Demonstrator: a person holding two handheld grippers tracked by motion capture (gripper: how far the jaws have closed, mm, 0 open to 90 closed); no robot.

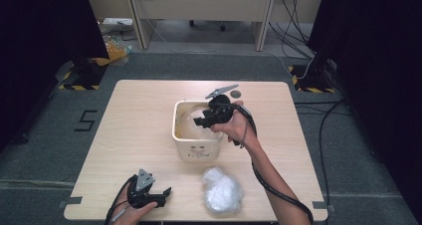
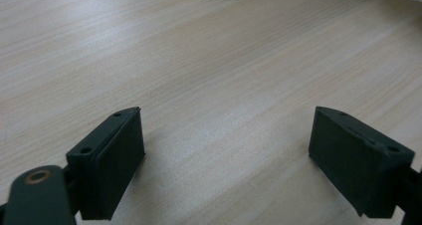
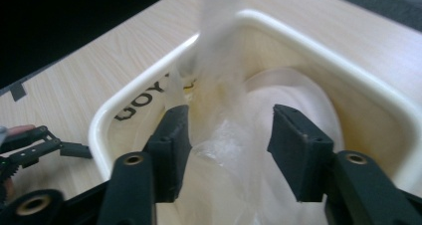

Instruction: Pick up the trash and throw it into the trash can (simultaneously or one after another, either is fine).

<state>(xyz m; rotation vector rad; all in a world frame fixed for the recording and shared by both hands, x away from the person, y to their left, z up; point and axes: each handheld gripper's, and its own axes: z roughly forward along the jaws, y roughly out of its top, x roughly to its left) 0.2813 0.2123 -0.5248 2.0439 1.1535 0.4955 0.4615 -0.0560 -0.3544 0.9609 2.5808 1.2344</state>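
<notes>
A cream plastic bin (image 1: 196,149) stands in the middle of the wooden table (image 1: 139,115). A thin clear bag liner (image 3: 219,75) lies inside it, with one strip of film rising above the rim (image 3: 318,51). My right gripper (image 1: 200,120) reaches into the bin from its right side. In the right gripper view its jaws (image 3: 229,135) stand apart, with loose film between them and the pads not pressing on it. My left gripper (image 1: 161,195) rests near the table's front left edge, open, with bare wood between its jaws (image 2: 226,160).
A crumpled ball of clear plastic (image 1: 222,190) lies on the table in front of the bin, right of my left gripper. A small dark disc (image 1: 235,93) sits near the far edge. Cables run across the floor at the right.
</notes>
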